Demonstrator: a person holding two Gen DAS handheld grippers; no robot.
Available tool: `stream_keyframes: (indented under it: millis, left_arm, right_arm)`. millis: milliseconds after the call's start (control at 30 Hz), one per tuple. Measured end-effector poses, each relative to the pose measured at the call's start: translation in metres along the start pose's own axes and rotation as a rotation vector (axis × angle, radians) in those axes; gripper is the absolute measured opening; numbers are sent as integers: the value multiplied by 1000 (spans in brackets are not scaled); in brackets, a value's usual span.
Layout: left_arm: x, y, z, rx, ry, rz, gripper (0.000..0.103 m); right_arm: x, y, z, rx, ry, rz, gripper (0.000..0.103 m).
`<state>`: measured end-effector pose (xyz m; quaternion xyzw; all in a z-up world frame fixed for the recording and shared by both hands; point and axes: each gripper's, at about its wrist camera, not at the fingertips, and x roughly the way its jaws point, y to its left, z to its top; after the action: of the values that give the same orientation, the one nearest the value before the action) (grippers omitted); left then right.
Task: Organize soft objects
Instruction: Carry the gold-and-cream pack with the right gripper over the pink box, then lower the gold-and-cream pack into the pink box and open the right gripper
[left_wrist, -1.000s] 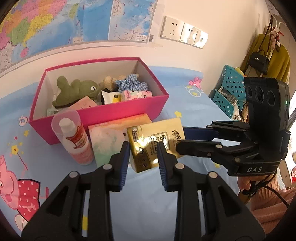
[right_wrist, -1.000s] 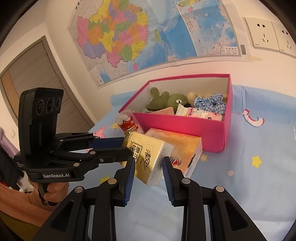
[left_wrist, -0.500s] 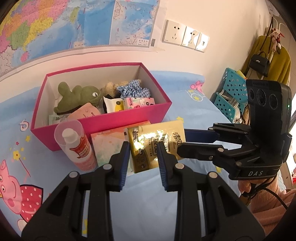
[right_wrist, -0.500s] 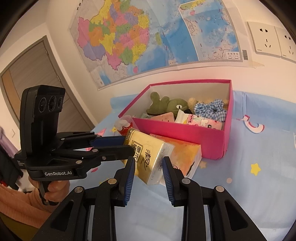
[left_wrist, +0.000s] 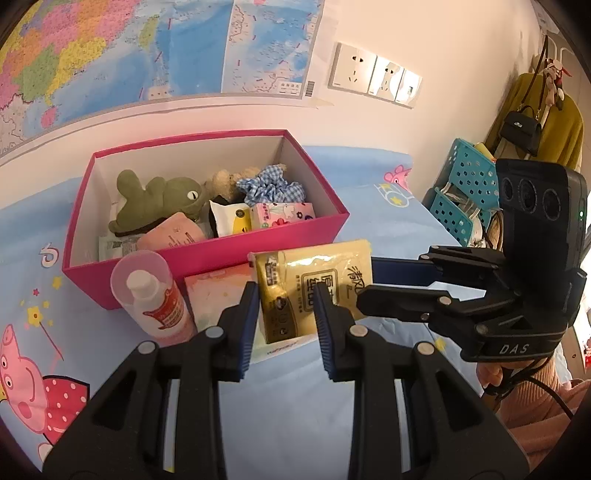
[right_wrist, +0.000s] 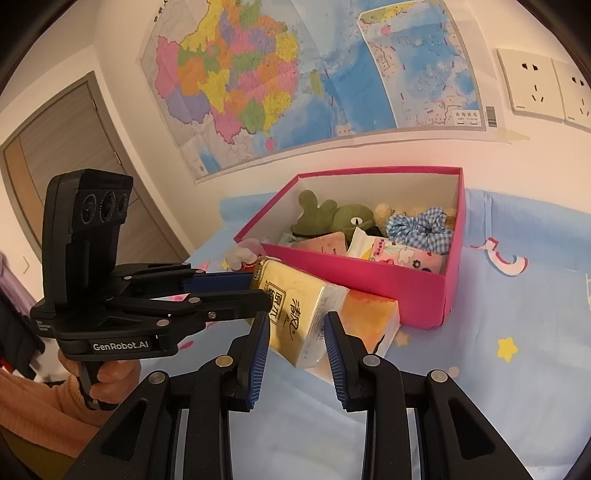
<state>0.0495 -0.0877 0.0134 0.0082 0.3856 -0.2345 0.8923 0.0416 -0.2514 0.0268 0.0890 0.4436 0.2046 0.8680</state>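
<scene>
Left gripper (left_wrist: 286, 317) and right gripper (right_wrist: 295, 332): both sets of jaws were clamped on the glossy, soft yellow tissue pack (left_wrist: 314, 280), one at each end. It sat tilted just in front of the pink cardboard box (left_wrist: 295, 236). A flat orange pack (left_wrist: 214, 291) lay beneath, mostly hidden; contact unclear. A clear-capped bottle (left_wrist: 155, 299) stood beside it. In the box were a green plush toy (left_wrist: 155, 199) and a gingham scrunchie (left_wrist: 269, 186), with other packets half covered.
</scene>
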Motion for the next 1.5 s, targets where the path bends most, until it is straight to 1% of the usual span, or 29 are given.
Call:
stream_keyframes:
  millis: [667, 1033, 1500]
  left_arm:
    - [3, 5, 11, 4, -9, 11, 31]
    - [4, 9, 18, 1, -16, 19, 31]
    - [6, 13, 30, 8, -28, 49, 31]
  right_arm:
    - [2, 1, 9, -15, -18, -3, 31]
    - [2, 2, 20, -28, -38, 0, 31]
    - [8, 0, 34, -41, -52, -4, 31]
